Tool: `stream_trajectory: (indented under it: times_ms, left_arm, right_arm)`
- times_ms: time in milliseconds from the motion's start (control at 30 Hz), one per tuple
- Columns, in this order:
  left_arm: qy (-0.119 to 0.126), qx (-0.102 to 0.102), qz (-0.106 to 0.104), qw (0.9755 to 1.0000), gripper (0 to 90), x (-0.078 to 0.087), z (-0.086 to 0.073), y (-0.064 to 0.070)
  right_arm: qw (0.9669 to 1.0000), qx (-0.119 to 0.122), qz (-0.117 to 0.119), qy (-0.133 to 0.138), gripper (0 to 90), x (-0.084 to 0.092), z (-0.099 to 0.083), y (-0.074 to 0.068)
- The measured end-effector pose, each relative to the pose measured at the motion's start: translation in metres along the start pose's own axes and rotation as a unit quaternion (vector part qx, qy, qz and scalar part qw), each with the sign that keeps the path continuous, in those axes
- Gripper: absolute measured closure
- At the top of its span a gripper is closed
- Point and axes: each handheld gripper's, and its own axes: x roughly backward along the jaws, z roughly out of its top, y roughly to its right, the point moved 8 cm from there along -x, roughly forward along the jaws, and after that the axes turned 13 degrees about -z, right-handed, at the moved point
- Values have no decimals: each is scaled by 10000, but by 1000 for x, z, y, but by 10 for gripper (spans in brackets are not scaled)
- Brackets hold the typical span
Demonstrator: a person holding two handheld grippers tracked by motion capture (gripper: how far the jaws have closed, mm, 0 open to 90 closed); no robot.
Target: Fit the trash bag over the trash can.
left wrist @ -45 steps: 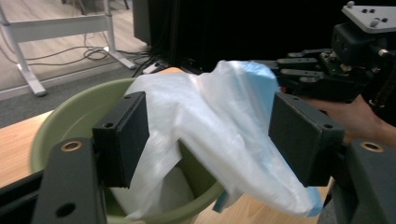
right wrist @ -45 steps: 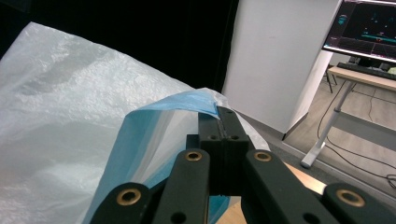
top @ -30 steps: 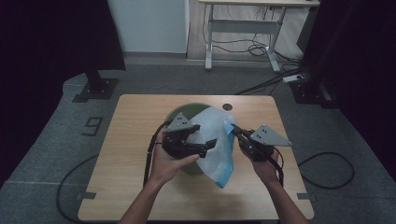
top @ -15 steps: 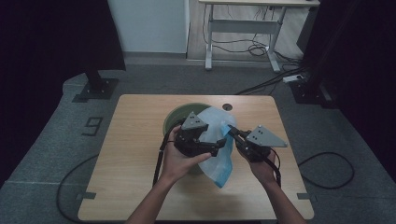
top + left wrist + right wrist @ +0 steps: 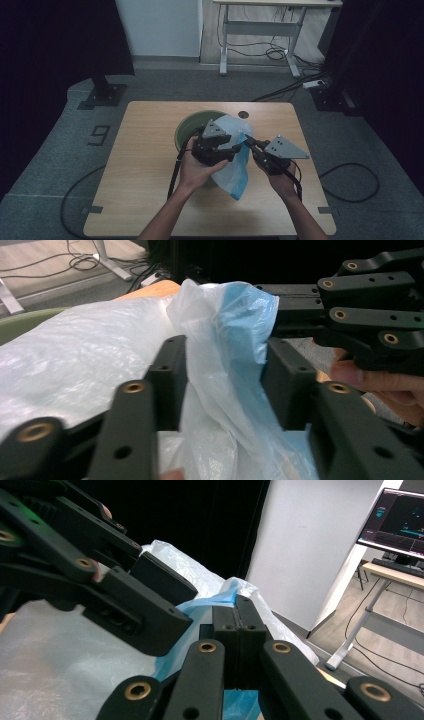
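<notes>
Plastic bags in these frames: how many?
1. A translucent white-and-blue plastic bag drapes over the green round bin at table centre, between the left gripper, jaws open around a fold, and the right gripper, shut on its edge. More could sit hidden inside the bin.

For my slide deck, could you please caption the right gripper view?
Right tongs shut on the blue-and-clear plastic bag, left tongs open beside it.

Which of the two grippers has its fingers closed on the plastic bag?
The right gripper: its fingers are pressed together on the bag. The left gripper stands open around it.
</notes>
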Motion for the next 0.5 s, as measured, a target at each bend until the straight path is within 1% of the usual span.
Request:
stream_trajectory:
  times_ms: [100, 200, 267, 333, 400, 500]
  left_arm:
    - [28, 40, -111, 9999, 658, -1, 0, -1]
    - [45, 109, -284, 9995, 752, -1, 0, -2]
    - [39, 123, -361, 9993, 809, -2, 0, -2]
    - [44, 142, -397, 9991, 859, -1, -1, -3]
    - [85, 181, -438, 9988, 889, 0, -1, -5]
    - [116, 223, -436, 9987, 896, 2, -2, -8]
  right_arm:
    - [10000, 5, 29, 4, 884, 0, 0, -1]
    - [10000, 30, 68, -4, 882, 0, -1, -2]
    - [10000, 40, 82, -8, 866, 0, -1, -2]
    - [10000, 23, 92, 16, 808, 1, -2, -1]
    - [10000, -38, 34, 40, 700, 3, -2, 1]
    - [9999, -135, -32, 74, 656, 11, -3, 5]
